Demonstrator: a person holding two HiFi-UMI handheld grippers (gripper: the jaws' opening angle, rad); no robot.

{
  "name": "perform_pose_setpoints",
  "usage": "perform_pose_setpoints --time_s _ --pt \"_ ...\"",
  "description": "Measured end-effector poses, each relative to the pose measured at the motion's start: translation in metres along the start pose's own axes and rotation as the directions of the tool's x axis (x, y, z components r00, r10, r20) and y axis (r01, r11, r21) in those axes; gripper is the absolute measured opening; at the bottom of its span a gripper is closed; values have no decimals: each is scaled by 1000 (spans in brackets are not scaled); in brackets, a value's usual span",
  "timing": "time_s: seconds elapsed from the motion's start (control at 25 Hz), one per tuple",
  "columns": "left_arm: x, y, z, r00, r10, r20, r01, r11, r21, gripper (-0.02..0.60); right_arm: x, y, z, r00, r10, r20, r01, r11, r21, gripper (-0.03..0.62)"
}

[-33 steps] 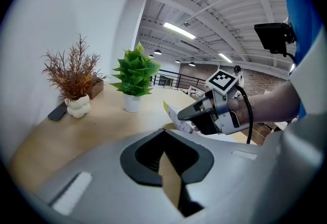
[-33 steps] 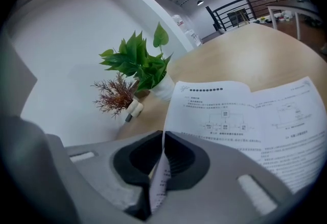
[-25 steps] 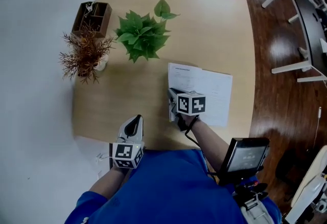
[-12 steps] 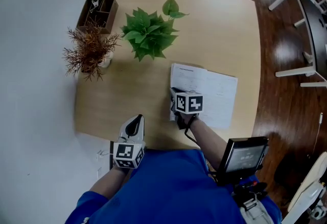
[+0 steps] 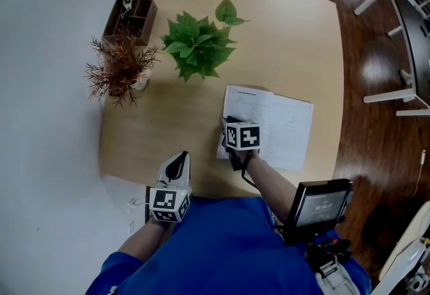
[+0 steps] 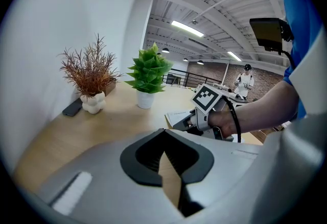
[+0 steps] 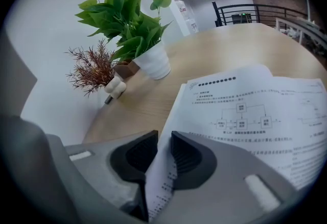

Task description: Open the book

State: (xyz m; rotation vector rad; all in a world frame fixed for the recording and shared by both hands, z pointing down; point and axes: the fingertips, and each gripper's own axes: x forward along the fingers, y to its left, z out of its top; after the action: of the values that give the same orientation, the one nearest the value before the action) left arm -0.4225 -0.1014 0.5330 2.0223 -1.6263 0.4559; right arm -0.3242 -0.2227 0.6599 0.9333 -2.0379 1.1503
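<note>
A white book [image 5: 275, 127] lies on the round wooden table [image 5: 289, 38], its top page showing printed text and diagrams. My right gripper [image 5: 230, 124] sits over the book's left edge. In the right gripper view its jaws [image 7: 159, 142] are shut on the left edge of a page [image 7: 250, 110], which curls up between them. My left gripper [image 5: 177, 159] hovers at the table's near edge, left of the book and apart from it. In the left gripper view it [image 6: 166, 151] is shut with nothing held, and looks toward the right gripper [image 6: 193, 122].
A green potted plant [image 5: 198, 45] stands just behind the book. A dried reddish plant in a white vase [image 5: 121, 72] and a brown wooden box [image 5: 130, 18] stand at the far left. A small dark object [image 6: 72, 108] lies by the vase. Dark wood floor [image 5: 376, 52] lies right.
My right gripper has shifted a little to the left across the book, drawing the held page's edge with it. The left gripper has stayed put.
</note>
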Motion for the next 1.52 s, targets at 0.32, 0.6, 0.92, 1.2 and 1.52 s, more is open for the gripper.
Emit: perform_pose_setpoints --time_s 0.32,0.6,0.92,1.2,1.52 --pt "-1 4 -1 1000 1 5 -1 1000 3 6 4 0 -1 1000 -14 -18 14 1000 -4 84" --pt "1 1 -1 1000 -8 11 8 1000 3 6 -4 7 4 1000 14 3 -14 1000 -19 84" --pt "2 -6 5 999 -25 25 24 1000 13 6 -18 12 13 998 37 51 -36 999 -30 84" --pt "6 -18 8 998 -50 33 49 998 30 6 -38 17 17 992 70 109 -67 997 -32 84" --pt "7 -35 15 994 -86 64 84 996 43 6 -61 21 11 983 103 152 -102 995 -16 83"
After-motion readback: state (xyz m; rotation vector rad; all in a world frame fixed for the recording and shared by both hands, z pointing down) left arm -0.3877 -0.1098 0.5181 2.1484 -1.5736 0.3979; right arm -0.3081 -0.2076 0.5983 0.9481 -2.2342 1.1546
